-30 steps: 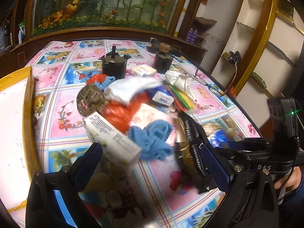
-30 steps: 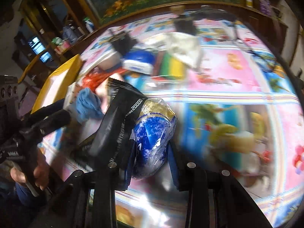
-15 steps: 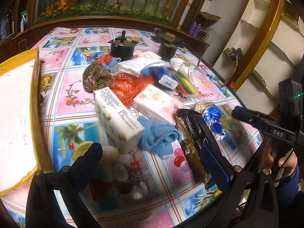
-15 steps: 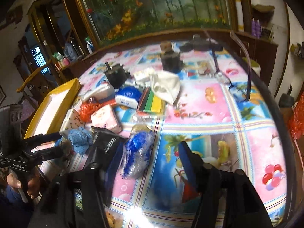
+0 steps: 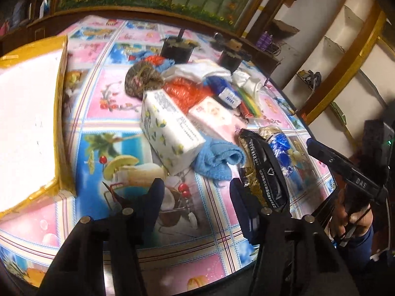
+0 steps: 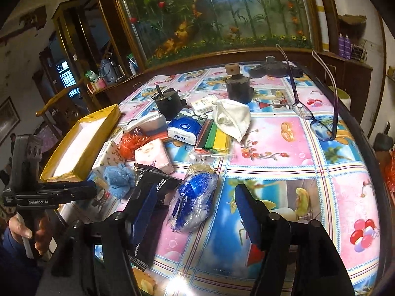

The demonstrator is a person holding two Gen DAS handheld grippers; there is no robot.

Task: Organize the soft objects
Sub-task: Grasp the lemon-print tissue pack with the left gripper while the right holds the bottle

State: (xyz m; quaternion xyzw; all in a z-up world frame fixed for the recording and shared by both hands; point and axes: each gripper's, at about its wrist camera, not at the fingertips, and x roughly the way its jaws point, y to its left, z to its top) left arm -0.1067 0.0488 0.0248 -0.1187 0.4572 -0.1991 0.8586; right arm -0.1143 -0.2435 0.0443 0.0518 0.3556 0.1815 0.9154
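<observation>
Patterned tablecloth (image 6: 284, 148) under mural (image 6: 209, 12) | left gripper (image 5: 196, 192) closing on nothing | right gripper (image 6: 195, 204) apart around blue bag (image 6: 192, 199), not touching

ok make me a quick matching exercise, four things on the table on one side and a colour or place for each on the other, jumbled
Things:
1. crumpled towel
2. eyeglasses
3. yellow-edged box
4. crinkly bag

Colour or place:
A. orange
B. far left of the table, open, white inside
C. light blue, beside the lemon-print tissue pack
D. lying folded open on the right side of the table, apart from the pile

Pairs: 1-C, 2-D, 3-B, 4-A
</observation>
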